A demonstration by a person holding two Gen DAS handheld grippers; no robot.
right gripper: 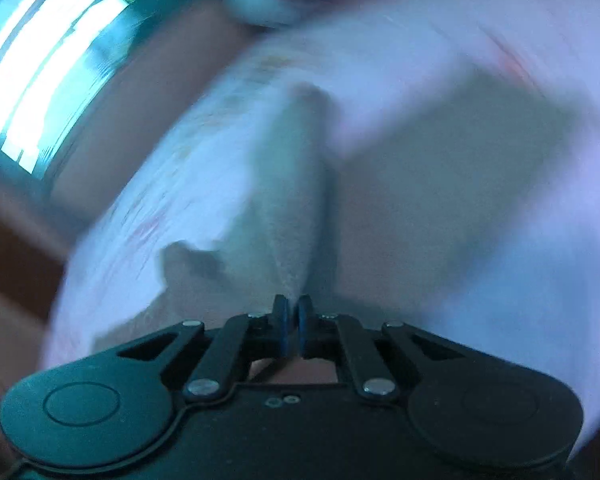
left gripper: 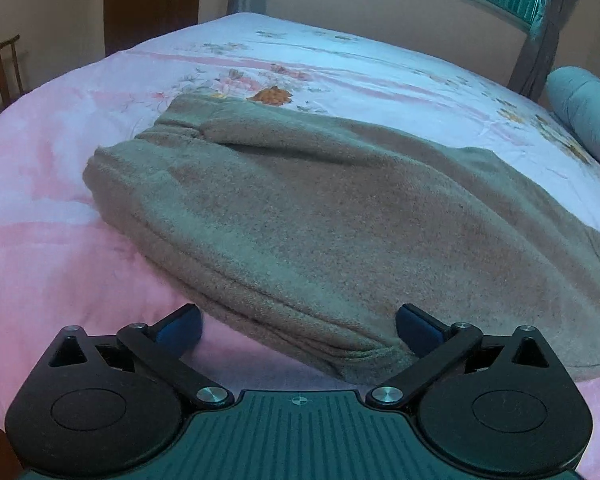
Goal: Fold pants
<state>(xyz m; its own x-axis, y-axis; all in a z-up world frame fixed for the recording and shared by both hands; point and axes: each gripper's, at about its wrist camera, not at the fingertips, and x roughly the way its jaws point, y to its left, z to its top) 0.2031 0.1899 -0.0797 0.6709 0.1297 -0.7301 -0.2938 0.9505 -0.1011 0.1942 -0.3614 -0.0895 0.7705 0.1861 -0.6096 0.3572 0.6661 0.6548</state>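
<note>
The grey fleece pants [left gripper: 320, 216] lie half-folded on the bed [left gripper: 60, 184] — soft, limp, bulky — so the spread left gripper [left gripper: 300, 330] should take their stacked hem at its twelve o'clock, while the right gripper [right gripper: 293, 320] pinches a fold.

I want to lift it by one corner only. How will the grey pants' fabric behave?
The pants look like thick fleece, so probably floppy: unpinched parts should sag. The fuzzy nap likely grips the pads rather than slipping. Stacked layers at the near edge may slide apart on the bedsheet.
</note>
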